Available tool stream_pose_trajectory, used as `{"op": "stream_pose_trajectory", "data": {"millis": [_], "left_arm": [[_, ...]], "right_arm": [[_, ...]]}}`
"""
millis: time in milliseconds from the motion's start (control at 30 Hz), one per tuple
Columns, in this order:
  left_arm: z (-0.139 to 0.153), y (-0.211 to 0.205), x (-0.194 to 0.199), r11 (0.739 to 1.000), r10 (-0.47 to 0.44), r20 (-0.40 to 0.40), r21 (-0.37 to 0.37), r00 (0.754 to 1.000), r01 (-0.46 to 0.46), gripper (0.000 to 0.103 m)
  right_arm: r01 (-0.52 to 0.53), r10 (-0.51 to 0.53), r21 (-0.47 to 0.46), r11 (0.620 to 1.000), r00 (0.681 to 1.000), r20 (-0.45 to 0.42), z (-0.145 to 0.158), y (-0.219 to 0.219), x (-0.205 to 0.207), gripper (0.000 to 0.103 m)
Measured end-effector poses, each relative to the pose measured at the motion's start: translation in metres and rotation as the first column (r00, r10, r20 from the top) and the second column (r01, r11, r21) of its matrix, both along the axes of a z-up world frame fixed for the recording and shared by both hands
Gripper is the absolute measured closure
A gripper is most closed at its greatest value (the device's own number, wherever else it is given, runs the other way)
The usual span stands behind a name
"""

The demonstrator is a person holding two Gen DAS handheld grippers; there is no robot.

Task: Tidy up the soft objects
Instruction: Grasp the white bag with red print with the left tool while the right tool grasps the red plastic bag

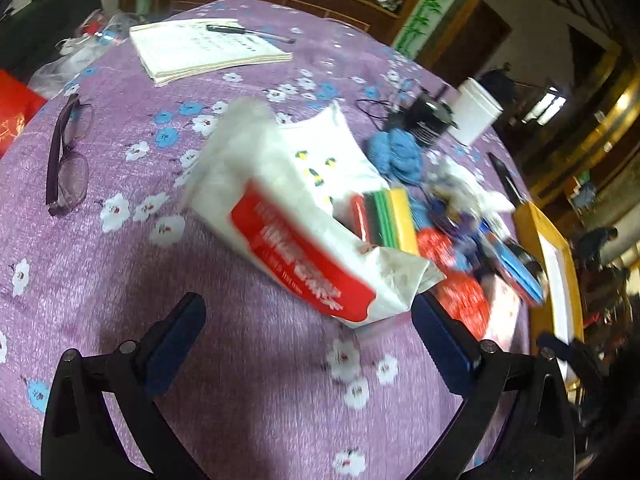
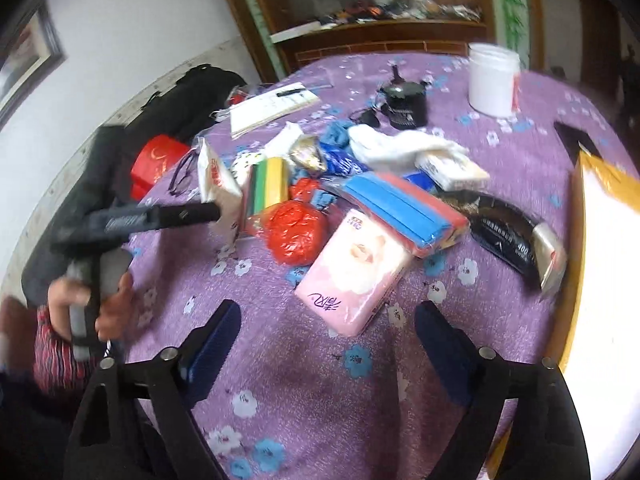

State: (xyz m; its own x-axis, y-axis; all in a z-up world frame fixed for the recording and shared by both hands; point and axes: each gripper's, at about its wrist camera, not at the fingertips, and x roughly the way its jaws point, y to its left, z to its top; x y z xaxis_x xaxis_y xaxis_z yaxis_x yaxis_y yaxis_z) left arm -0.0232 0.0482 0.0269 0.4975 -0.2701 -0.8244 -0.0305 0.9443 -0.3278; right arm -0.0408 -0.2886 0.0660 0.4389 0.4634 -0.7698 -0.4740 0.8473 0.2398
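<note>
A white tissue pack with a red label [image 1: 296, 236] lies tilted on the purple floral tablecloth [image 1: 120, 280], just ahead of my open left gripper [image 1: 308, 316]; it also shows in the right wrist view [image 2: 218, 188], where the left gripper's fingers [image 2: 188, 214] reach it. Behind it lie a striped sponge stack [image 1: 388, 216], red bags [image 2: 294, 228], blue cloth [image 1: 396, 152] and a blue-and-pink pack [image 2: 404, 208]. A pink tissue pack [image 2: 354, 276] lies just ahead of my open, empty right gripper [image 2: 328, 320].
Purple glasses [image 1: 66, 156] lie at the left. A notebook with a pen [image 1: 204, 48], a black jar [image 2: 402, 106], a white tub [image 2: 492, 80] and a black packet [image 2: 508, 232] stand around the pile. A yellow-rimmed tray [image 2: 600, 184] sits at the right table edge.
</note>
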Motion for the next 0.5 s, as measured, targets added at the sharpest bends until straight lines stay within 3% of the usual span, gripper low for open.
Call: {"op": "stream_pose_trajectory", "data": {"millis": [200,233,300,500], "left_arm": [[-0.009,-0.014,0.021,0.995,0.048,0.002,0.09,0.999,-0.048,0.018],[-0.009,-0.015,0.022,0.994,0.047,0.014,0.097,0.999,-0.049,0.03],[-0.007,-0.016,0.02,0.992,0.044,0.028,0.117,0.999,-0.047,0.041],[-0.001,-0.016,-0.006,0.985,-0.057,0.057,0.165,0.997,0.047,0.045]], "right_arm": [[-0.047,0.046,0.023,0.999,0.998,0.042,0.005,0.012,-0.004,0.038],[-0.054,0.053,0.023,0.998,0.998,0.039,0.007,0.012,0.001,0.038],[-0.067,0.066,0.011,0.998,0.997,0.047,0.009,0.017,0.001,0.042],[-0.095,0.099,-0.052,0.994,0.993,0.068,0.014,0.037,0.008,0.043]]}}
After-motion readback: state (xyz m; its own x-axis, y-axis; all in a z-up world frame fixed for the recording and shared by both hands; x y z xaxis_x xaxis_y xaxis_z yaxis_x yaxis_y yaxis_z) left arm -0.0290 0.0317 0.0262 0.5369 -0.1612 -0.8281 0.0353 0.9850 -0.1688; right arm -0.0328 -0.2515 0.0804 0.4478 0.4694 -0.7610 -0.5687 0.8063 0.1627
